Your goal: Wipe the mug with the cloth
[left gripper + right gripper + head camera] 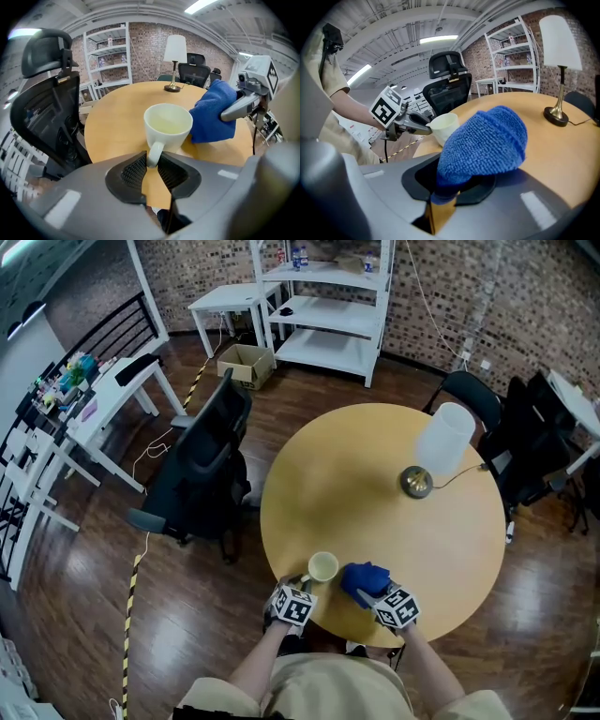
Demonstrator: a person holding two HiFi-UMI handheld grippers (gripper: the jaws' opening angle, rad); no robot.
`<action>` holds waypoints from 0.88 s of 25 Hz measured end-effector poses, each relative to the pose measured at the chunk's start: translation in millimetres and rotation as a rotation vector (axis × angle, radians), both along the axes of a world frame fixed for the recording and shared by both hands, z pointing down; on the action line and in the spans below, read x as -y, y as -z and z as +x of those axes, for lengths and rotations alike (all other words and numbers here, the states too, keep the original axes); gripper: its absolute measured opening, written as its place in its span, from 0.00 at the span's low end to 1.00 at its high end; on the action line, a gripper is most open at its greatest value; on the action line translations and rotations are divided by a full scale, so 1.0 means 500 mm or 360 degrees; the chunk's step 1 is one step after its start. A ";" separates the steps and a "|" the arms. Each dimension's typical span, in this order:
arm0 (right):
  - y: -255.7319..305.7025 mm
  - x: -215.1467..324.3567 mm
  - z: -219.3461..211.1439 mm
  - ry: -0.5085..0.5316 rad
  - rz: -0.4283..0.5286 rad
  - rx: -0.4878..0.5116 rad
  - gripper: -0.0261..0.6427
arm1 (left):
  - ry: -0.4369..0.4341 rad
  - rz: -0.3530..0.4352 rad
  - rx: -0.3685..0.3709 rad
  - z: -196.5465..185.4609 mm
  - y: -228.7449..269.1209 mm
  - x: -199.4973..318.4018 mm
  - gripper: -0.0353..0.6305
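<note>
The round tabletop is smooth, pale yellow wood. Near its lower edge in the head view stands the mug, a cream, glossy cylinder with a curved loop handle. The left tongs are narrow and pinch this handle between two black ribbed pads; the mug stands upright on the wood.

The right tongs hold the cloth, a thick blue terry piece with a fuzzy, looped surface, bunched into a rounded lump. In the left gripper view the cloth touches the right side of the mug.

At the upper right of the tabletop is a lamp with a white conical shade and a round brass foot.
</note>
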State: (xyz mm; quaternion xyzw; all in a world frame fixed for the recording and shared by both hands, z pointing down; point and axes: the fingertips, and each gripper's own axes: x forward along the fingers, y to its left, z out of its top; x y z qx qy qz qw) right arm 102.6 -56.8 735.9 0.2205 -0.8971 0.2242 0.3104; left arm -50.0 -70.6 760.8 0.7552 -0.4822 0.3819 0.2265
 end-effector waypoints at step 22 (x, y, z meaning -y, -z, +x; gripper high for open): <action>-0.041 -0.013 -0.119 0.0052 -0.0158 -0.0048 0.14 | -0.0928 -0.0176 0.0311 0.026 -0.014 -0.013 0.14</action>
